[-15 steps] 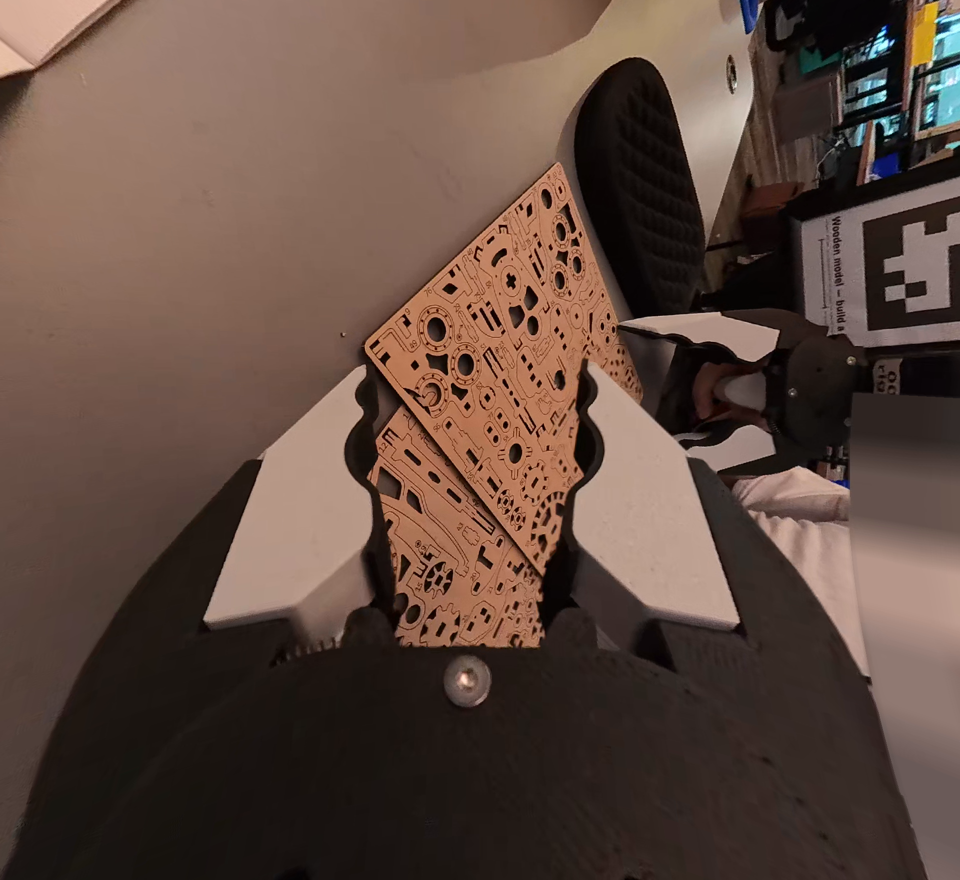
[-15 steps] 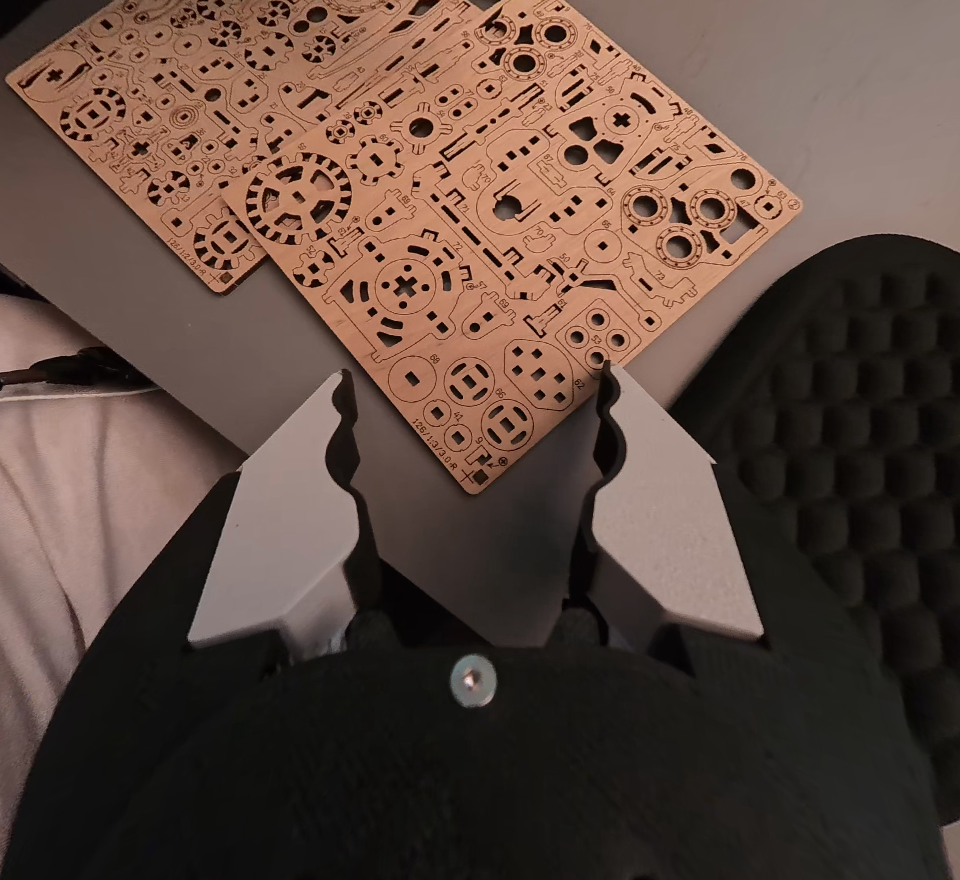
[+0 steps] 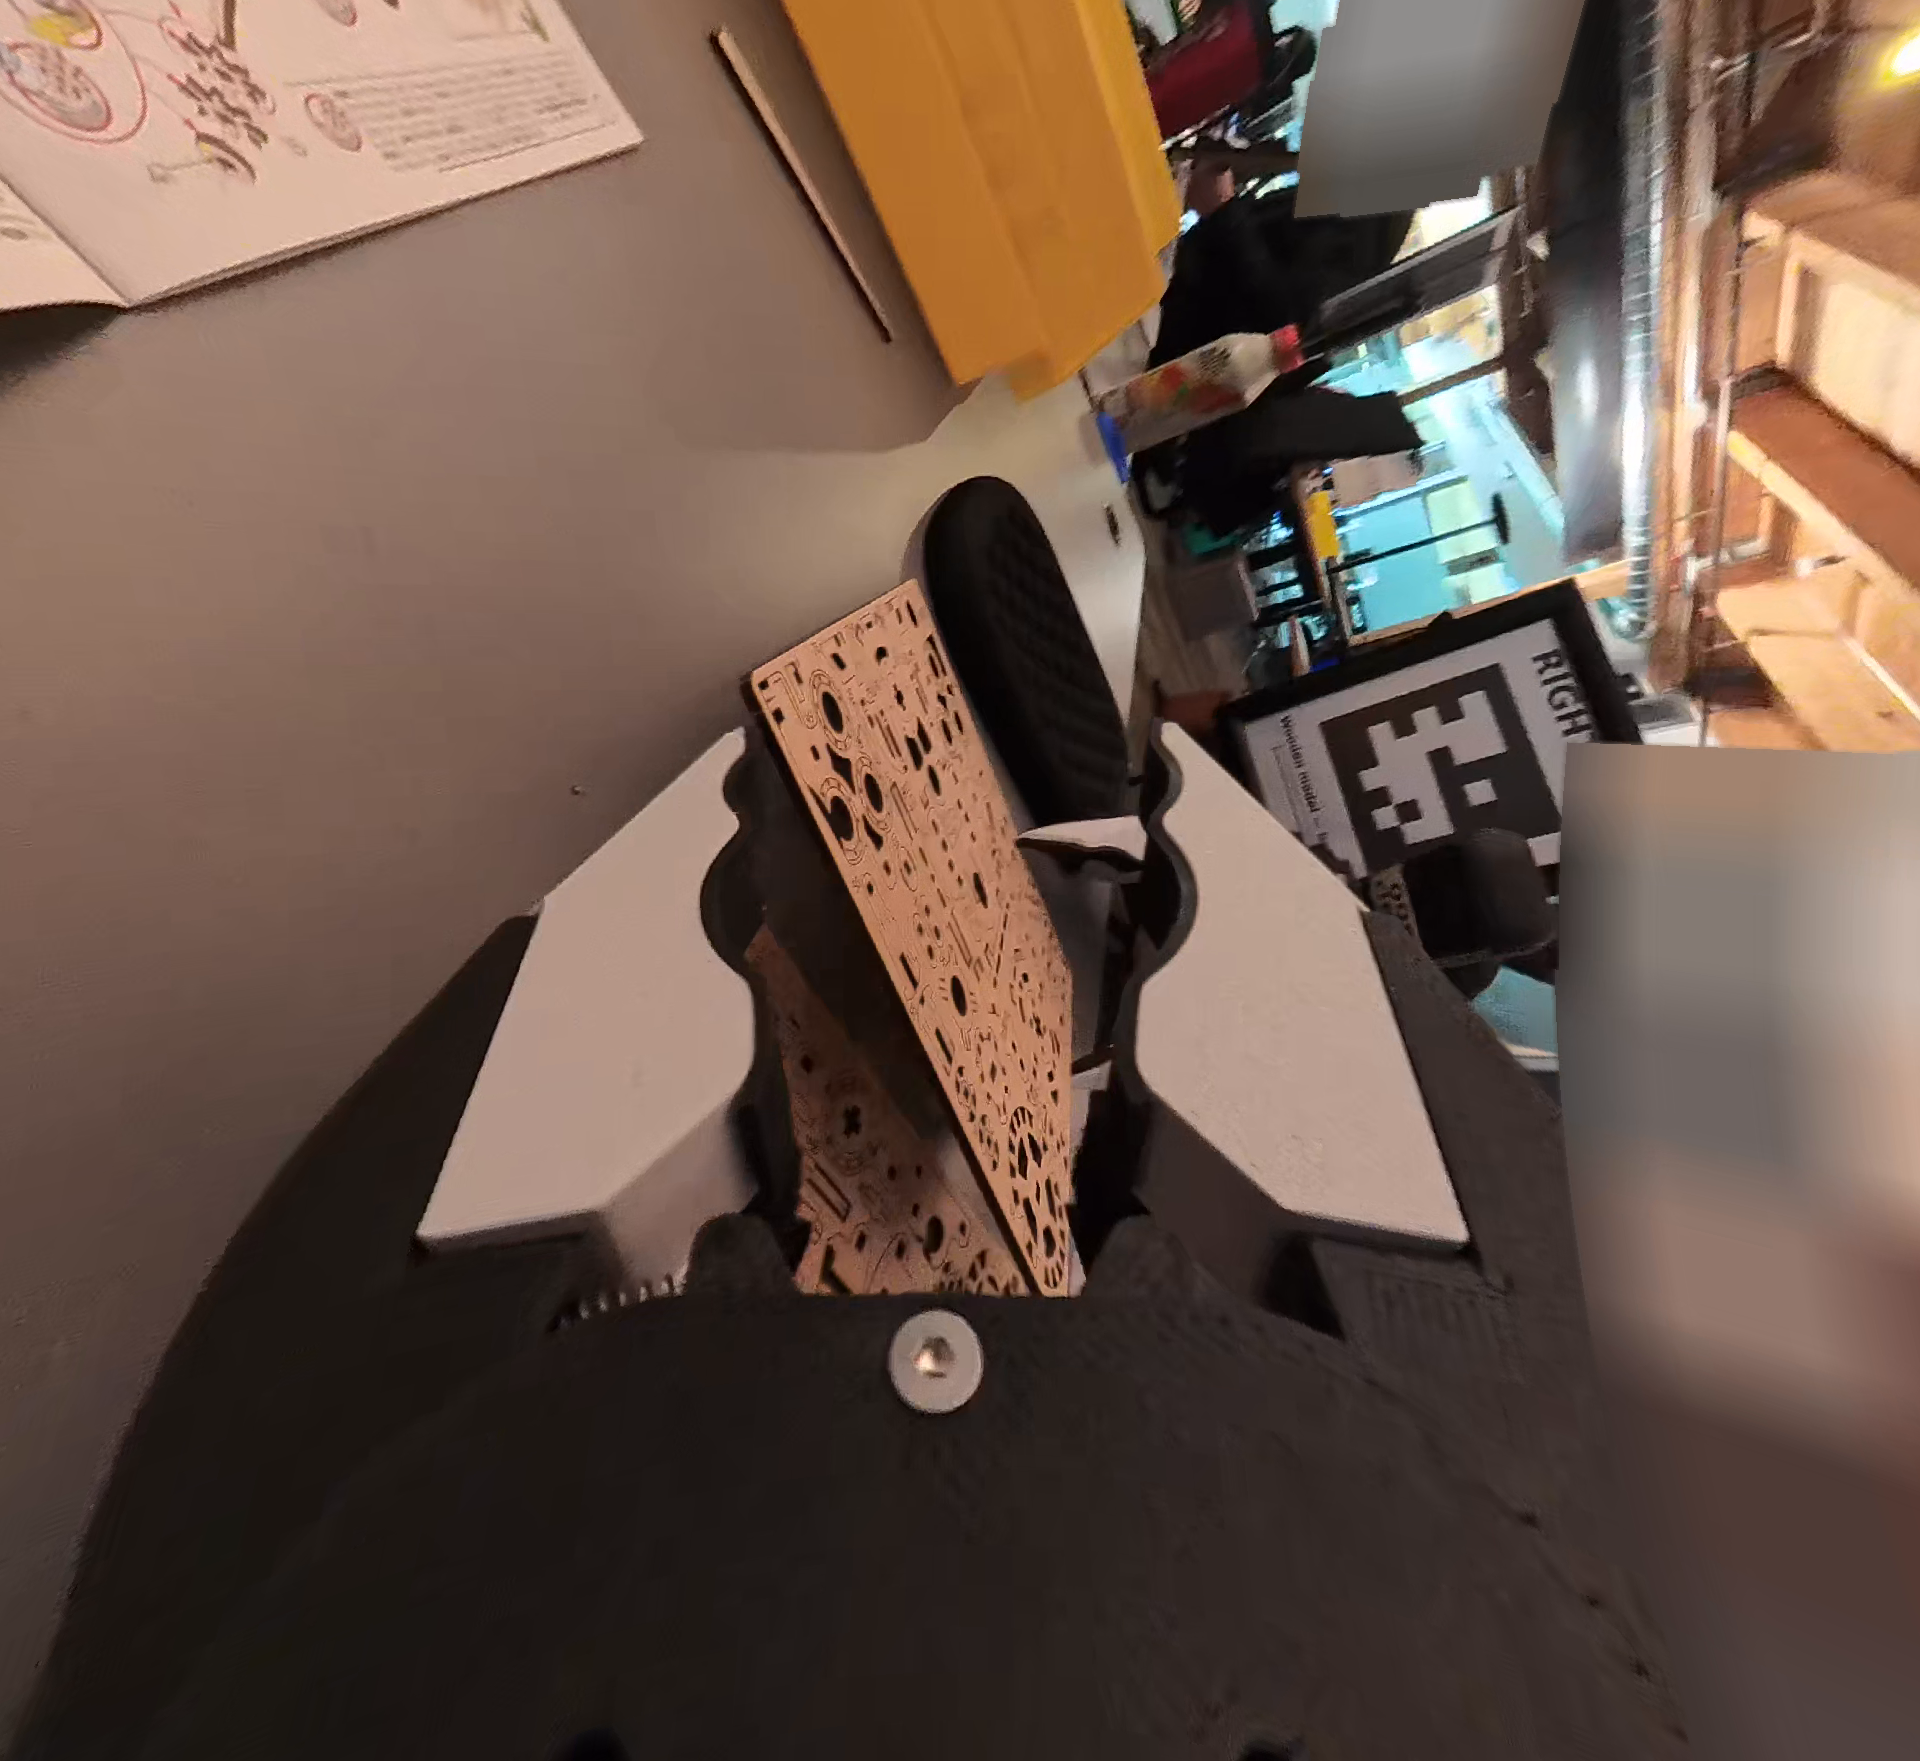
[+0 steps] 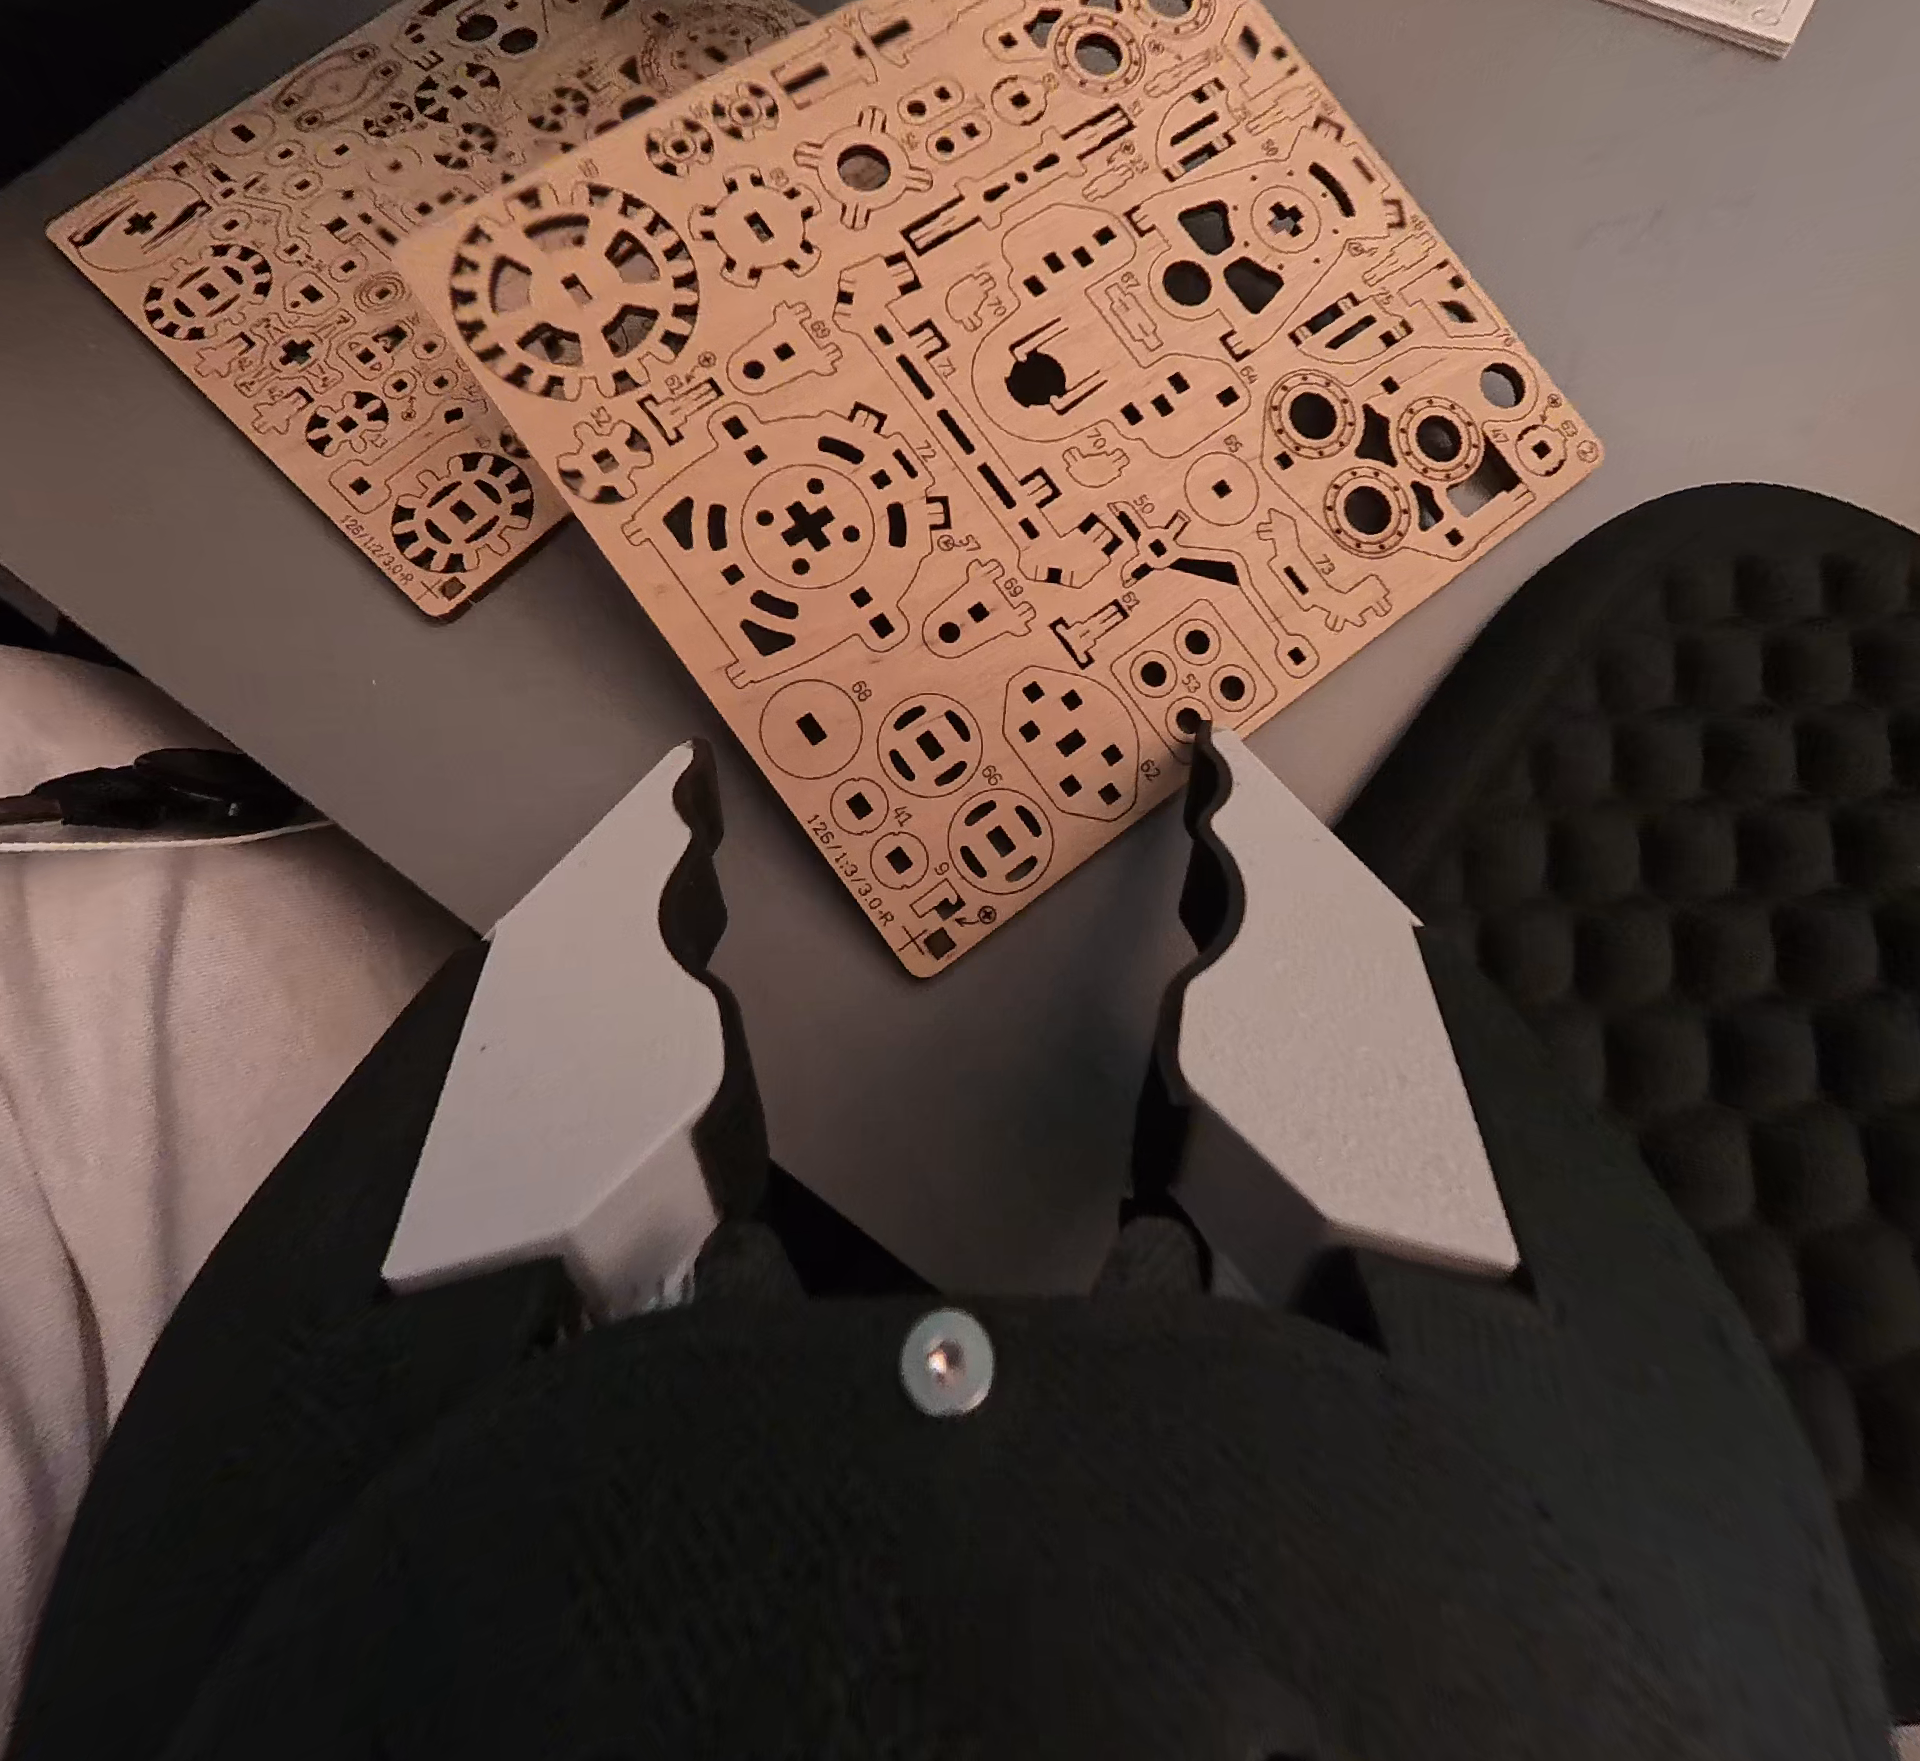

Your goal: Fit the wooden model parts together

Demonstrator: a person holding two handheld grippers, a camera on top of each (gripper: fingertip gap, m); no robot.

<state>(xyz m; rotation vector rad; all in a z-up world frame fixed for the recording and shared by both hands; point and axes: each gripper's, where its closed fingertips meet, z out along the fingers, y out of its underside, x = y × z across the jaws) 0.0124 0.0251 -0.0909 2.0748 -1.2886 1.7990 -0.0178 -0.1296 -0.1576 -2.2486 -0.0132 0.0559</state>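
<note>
Two thin laser-cut plywood sheets of model parts lie on the grey surface (image 4: pixel 1621 184). The nearer, larger sheet (image 4: pixel 1018 423) overlaps the right edge of the farther, smaller sheet (image 4: pixel 312 257). In the left wrist view the larger sheet (image 3: pixel 925 901) appears tilted, one edge raised off the surface, with the smaller sheet (image 3: pixel 862 1150) flat beneath it.

The right gripper (image 4: pixel 940 750) hovers with its grey fingers spread wide and nothing between them; its right fingertip sits over the near edge of the larger sheet, though contact cannot be told. The left gripper (image 3: pixel 951 755) is likewise spread wide and holds nothing, the sheets showing in the gap between its fingers.

A black dimpled foam pad (image 4: pixel 1683 828) lies just beside the larger sheet. A white instruction booklet (image 3: pixel 260 49) rests farther off, near a yellow box (image 3: pixel 966 80) and a thin wooden stick (image 3: pixel 800 173).
</note>
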